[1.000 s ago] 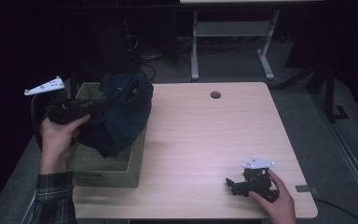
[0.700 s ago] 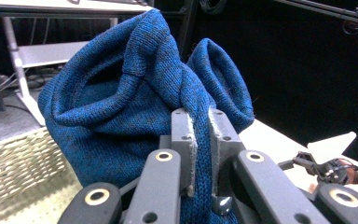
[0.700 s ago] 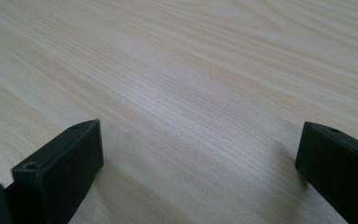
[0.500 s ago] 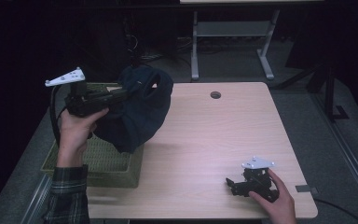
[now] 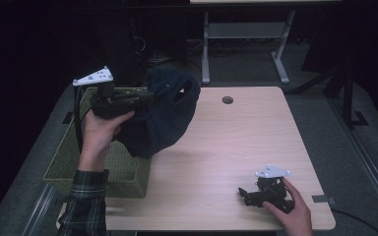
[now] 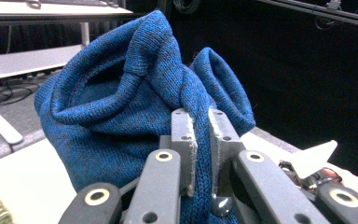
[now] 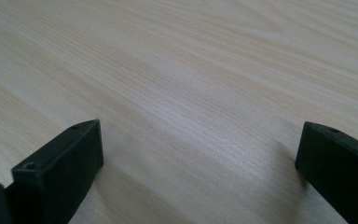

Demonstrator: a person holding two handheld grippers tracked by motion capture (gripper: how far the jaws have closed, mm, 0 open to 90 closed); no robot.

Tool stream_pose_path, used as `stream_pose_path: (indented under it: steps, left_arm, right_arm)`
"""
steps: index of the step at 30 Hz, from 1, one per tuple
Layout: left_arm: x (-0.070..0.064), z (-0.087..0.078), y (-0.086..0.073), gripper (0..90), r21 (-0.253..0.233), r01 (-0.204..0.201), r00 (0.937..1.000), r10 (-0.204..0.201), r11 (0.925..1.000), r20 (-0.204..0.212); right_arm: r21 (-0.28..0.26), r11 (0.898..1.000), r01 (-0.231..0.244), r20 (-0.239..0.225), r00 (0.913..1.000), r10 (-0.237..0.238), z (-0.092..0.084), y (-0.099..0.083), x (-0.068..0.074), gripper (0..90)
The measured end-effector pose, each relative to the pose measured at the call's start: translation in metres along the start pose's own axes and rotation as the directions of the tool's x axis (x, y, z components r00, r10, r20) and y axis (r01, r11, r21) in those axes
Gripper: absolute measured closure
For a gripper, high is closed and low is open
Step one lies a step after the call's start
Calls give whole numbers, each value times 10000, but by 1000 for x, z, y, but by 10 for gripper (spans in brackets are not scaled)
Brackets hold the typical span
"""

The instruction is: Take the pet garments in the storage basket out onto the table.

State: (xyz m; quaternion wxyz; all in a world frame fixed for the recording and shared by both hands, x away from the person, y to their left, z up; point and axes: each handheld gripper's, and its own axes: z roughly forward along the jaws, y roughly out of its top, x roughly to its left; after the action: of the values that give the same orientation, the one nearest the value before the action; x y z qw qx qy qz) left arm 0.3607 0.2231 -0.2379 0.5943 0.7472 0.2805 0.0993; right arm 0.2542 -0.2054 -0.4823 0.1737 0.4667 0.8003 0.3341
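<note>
One blue knit garment (image 6: pixel 121 107) (bunched, folded) hanging from left hand-held gripper (image 6: pixel 200 135).

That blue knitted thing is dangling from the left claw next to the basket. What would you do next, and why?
Probably carry the blue knit garment a little further over the table and lower it there. The left gripper is clamped on its fabric, it hangs free beside the green basket, and the right gripper rests open on bare wood.

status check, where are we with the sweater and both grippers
Left gripper shut on blue sweater, held in the air above the green basket edge. Right gripper open, resting on table. Nothing in the way on the tabletop.
</note>
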Motion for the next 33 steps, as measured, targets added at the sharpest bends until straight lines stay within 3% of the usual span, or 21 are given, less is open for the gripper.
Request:
stream_pose_path:
  steps: [15, 33]
  left_arm:
    - [-16, 42, 11, 827, -60, -237, 9975, 240, 9997, 659]
    - [-28, 113, -8, 827, 334, -335, 9921, 292, 9989, 1221]
  right_arm:
    - [-3, 10000, -3, 0, 10000, 3, 0, 0, 0, 4]
    - [-14, 10000, 28, 10, 10000, -28, 0, 0, 0, 5]
